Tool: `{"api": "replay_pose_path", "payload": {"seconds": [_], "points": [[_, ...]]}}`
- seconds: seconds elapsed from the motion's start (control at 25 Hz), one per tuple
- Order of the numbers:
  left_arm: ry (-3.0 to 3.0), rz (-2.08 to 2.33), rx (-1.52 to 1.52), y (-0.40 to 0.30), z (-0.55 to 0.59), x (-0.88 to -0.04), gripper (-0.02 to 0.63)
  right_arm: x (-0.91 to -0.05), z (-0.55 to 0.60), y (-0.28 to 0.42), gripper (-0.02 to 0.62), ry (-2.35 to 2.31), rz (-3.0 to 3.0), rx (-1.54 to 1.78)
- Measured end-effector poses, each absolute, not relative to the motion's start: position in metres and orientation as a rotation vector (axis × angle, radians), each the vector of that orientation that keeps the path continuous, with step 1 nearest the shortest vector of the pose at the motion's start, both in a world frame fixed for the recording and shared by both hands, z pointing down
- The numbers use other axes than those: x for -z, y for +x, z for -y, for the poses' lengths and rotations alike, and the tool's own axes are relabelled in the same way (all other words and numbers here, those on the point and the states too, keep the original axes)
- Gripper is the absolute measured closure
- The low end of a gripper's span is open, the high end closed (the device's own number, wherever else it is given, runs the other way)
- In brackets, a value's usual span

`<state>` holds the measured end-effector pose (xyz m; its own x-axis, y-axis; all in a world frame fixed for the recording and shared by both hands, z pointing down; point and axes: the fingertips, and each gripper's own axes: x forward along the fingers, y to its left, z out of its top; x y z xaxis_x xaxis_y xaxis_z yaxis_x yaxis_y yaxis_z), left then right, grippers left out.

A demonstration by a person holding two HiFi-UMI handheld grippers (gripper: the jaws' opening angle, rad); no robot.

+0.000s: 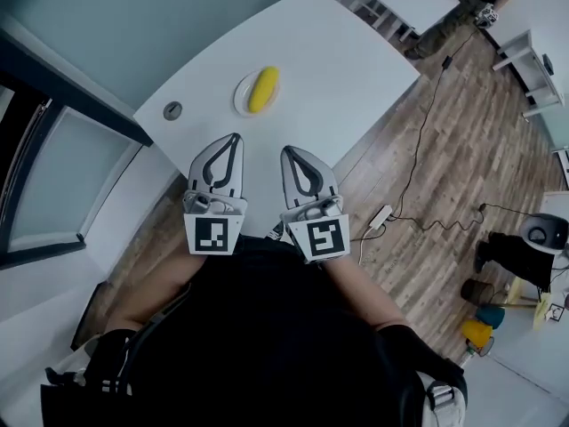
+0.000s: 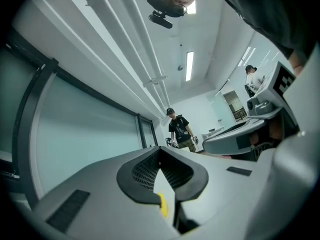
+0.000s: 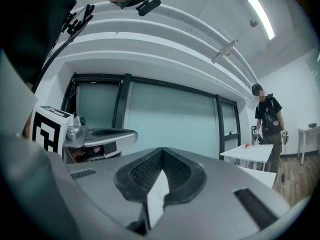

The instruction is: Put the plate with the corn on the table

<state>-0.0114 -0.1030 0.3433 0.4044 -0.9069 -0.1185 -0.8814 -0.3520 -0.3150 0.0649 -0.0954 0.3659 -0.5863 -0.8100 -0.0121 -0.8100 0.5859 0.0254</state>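
A white plate (image 1: 242, 96) with a yellow corn cob (image 1: 263, 89) on it rests on the white table (image 1: 338, 60), near its front-left part. Both grippers hover side by side just short of the table's near edge, in front of the person's body. In the head view my left gripper (image 1: 236, 138) points toward the plate, a short way below it, and my right gripper (image 1: 288, 151) sits beside it. Each is shut with nothing held. The jaw tips meet in the left gripper view (image 2: 160, 151) and in the right gripper view (image 3: 161, 151). Neither gripper touches the plate.
A grey round cable port (image 1: 172, 110) sits in the table left of the plate. A cable and white adapter (image 1: 380, 215) lie on the wood floor at right, and coloured bins (image 1: 480, 332) stand lower right. A dark-framed glass wall (image 1: 53, 176) runs along the left. A person (image 3: 269, 121) stands far off by another table.
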Motion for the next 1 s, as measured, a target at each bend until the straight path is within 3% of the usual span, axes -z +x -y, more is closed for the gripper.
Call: {"api": "replay_pose_path", "payload": {"seconds": [1.0], "points": [[-2.460, -1.609, 0.086, 0.008, 0.108, -0.347, 0.603, -0.357, 0.100, 0.081, 0.594, 1.513, 2.789, 0.099]]}}
